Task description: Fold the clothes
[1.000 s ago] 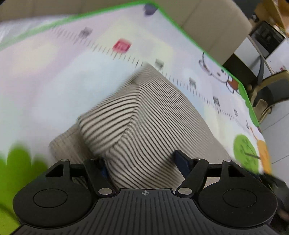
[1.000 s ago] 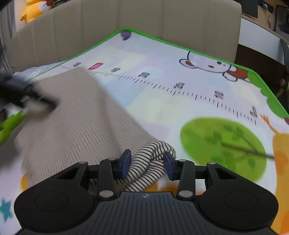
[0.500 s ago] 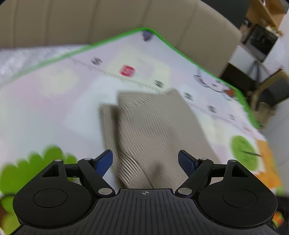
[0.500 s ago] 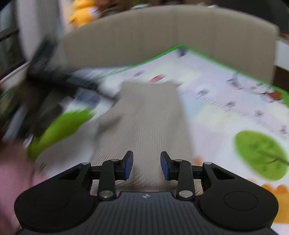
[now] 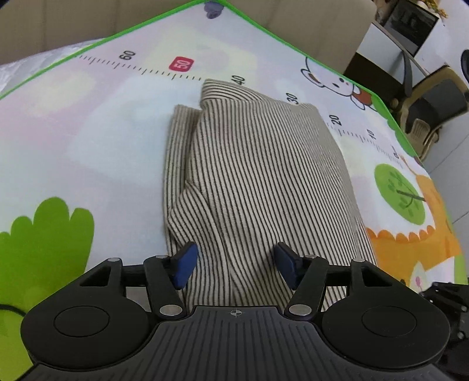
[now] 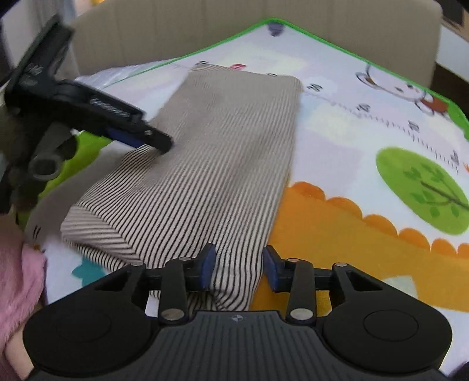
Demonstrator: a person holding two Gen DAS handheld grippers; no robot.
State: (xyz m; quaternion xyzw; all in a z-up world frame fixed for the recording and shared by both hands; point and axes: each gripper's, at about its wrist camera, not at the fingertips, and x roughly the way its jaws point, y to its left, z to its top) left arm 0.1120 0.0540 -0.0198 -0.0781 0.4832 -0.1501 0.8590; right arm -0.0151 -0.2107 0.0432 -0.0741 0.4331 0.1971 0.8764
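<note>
On top of the colourful play mat [image 5: 102, 140] sits the striped shirt [image 5: 258, 175], folded into a long narrow strip that runs away from both cameras toward the mat's far edge, where a printed ruler line crosses it. One long side has an extra layer peeking out from under the top fold, so it's not perfectly squared up.

Left gripper [image 5: 233, 265] is at the near end of the shirt, jaws partly apart and they've just been closing in. The fabric bunches up between the blue pads [image 5: 184, 263], but I can't tell whether they're actually squeezing it. In the right wrist view that same gripper comes in from the side with its tip right at the shirt's left edge, a bit blurred.

Right gripper [image 6: 237, 268] is over the near right corner of the shirt, jaws fairly narrow and also just been closing. A fold of cloth sits between them, against the left pad, with a visible gap to the right pad.

Something pink and fuzzy [image 6: 17, 281] shows at the bottom left of the right wrist view. A beige padded backrest [image 6: 205, 26] stands behind the mat.
</note>
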